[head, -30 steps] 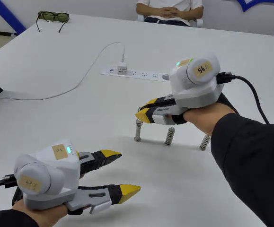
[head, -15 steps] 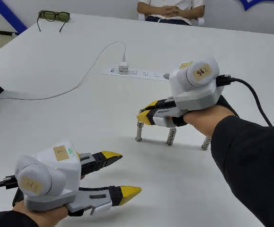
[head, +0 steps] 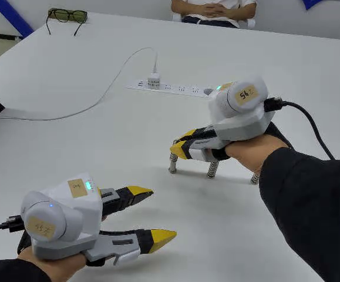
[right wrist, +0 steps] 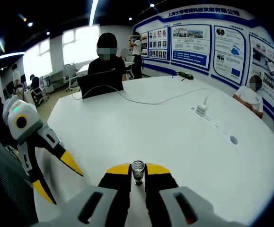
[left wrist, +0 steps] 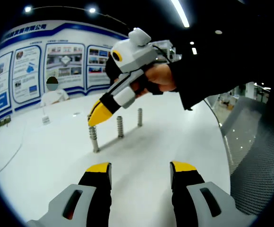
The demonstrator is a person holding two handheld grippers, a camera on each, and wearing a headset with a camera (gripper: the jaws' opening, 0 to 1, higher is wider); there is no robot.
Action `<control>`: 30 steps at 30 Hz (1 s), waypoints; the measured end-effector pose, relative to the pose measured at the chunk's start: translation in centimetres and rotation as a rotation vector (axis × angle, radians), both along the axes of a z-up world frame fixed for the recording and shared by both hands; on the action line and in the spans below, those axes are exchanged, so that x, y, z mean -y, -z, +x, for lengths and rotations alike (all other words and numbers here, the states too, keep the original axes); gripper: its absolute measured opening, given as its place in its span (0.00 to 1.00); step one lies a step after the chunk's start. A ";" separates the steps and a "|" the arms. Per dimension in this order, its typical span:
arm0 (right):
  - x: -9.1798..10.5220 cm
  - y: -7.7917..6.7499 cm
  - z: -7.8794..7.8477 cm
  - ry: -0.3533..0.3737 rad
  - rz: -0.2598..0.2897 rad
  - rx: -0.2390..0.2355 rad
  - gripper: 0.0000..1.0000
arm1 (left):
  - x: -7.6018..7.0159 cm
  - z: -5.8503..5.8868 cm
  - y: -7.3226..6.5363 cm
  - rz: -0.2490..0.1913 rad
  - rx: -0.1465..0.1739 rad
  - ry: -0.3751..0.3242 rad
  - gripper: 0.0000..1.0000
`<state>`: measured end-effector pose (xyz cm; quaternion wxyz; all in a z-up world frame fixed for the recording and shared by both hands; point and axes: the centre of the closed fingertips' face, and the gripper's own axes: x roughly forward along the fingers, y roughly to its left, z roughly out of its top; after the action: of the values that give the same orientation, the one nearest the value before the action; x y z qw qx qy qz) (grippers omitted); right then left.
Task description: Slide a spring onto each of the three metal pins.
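Three metal pins stand in a row on the white table (head: 70,117). The middle pin (head: 212,169) and the right pin (head: 255,177) each carry a spring. My right gripper (head: 178,149) sits over the left pin (head: 172,164); in the right gripper view it is shut on a spring (right wrist: 137,171) at the top of that pin. From the left gripper view the right gripper (left wrist: 99,113) hangs just above the left pin (left wrist: 94,138). My left gripper (head: 152,214) hovers open and holds nothing at the near left.
A power strip (head: 170,89) with a white plug and cable lies behind the pins. Dark glasses (head: 67,16) rest at the far left. A person (head: 214,9) sits at the far edge. A laptop (right wrist: 101,84) stands across the table.
My right gripper has come down a little over the left pin, carrying the spring lower on it. The left gripper has stayed about where it was.
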<state>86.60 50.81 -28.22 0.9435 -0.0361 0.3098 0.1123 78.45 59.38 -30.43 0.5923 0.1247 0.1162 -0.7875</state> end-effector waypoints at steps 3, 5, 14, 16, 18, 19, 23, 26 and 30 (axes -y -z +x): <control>0.0 0.5 0.1 0.002 0.001 -0.005 0.12 | 0.0 0.1 0.0 0.000 -0.001 -0.003 0.51; -0.1 0.7 0.1 0.004 0.004 -0.010 0.12 | 0.0 0.2 0.1 0.000 -0.001 -0.004 0.51; -0.3 1.4 0.0 0.008 0.006 -0.027 0.12 | 0.1 0.2 0.3 0.003 -0.005 -0.005 0.51; -0.3 1.6 -0.1 0.007 0.005 -0.031 0.12 | 0.1 0.2 0.3 0.003 -0.006 -0.005 0.51; -0.4 1.8 -0.1 0.007 0.004 -0.038 0.12 | 0.1 0.3 0.3 0.004 -0.005 -0.006 0.51; -0.4 1.9 -0.2 0.008 0.004 -0.041 0.12 | 0.1 0.3 0.3 0.004 -0.006 -0.006 0.51; -0.4 2.3 -0.1 0.011 0.003 -0.048 0.12 | 0.1 0.3 0.3 0.004 -0.006 -0.006 0.51; -0.4 2.5 -0.1 0.011 -0.001 -0.054 0.12 | 0.1 0.3 0.3 0.003 -0.006 -0.006 0.51; -0.3 2.9 0.0 0.013 -0.002 -0.064 0.12 | 0.0 0.3 0.3 0.002 -0.007 -0.008 0.51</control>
<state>86.55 51.07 -31.13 0.9338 -0.0315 0.3401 0.1071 78.79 59.37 -30.72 0.5950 0.1219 0.1195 -0.7854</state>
